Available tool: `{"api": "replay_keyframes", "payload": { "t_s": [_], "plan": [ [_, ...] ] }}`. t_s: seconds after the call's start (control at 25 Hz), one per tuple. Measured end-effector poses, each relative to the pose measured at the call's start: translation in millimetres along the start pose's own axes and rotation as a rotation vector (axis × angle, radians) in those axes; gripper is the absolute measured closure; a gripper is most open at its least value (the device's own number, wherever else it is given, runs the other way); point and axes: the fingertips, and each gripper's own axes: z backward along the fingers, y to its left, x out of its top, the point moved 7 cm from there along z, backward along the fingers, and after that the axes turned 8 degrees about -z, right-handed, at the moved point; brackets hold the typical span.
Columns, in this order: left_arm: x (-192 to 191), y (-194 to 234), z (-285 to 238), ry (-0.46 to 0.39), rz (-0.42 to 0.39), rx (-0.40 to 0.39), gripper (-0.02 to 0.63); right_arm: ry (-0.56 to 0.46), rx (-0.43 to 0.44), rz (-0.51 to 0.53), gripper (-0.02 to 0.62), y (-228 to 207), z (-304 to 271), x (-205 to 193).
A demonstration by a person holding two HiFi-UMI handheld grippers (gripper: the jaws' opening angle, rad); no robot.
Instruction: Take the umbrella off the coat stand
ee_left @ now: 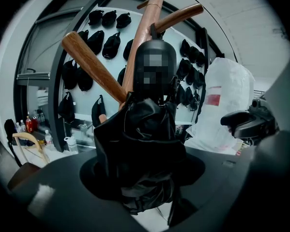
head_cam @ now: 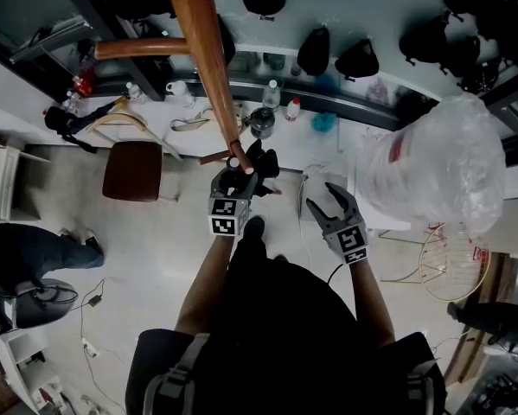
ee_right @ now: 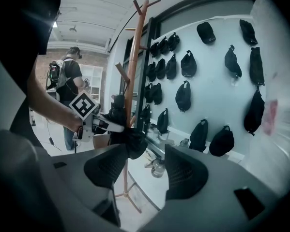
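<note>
The black folded umbrella [ee_left: 140,149] fills the gap between the jaws of my left gripper [ee_left: 142,178], which is shut on its bunched fabric. Its rounded handle stands up in front of the wooden coat stand [ee_left: 137,52], between two slanting pegs. From the head view, my left gripper [head_cam: 234,178] sits at the stand's pole [head_cam: 202,41] with the umbrella [head_cam: 264,164] bulging to its right. My right gripper [head_cam: 330,204] hangs apart to the right, open and empty. In the right gripper view the open right gripper [ee_right: 147,166] faces the left gripper [ee_right: 101,122], the umbrella [ee_right: 128,139] and the stand [ee_right: 131,81].
A large clear plastic bag [head_cam: 431,167] bulks at the right. A brown stool [head_cam: 136,169] stands left of the pole, below a counter with bottles [head_cam: 267,102]. Black caps hang on the wall [ee_right: 203,71]. One person [ee_right: 67,91] stands behind; another [head_cam: 25,258] is at the left.
</note>
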Motion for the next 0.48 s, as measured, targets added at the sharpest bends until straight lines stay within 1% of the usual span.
{"api": "replay_keyframes", "payload": {
  "t_s": [0.16, 0.48],
  "plan": [
    [3.5, 0.4, 2.7, -0.004, -0.005, -0.012, 0.351, -0.010, -0.003, -0.007, 0.342, -1.2, 2.1, 1.0],
    [11.9, 2.7, 7.8, -0.021, -0.017, -0.010, 0.351, -0.020, -0.009, -0.012, 0.342, 0.4, 5.6, 0.9]
  ]
}}
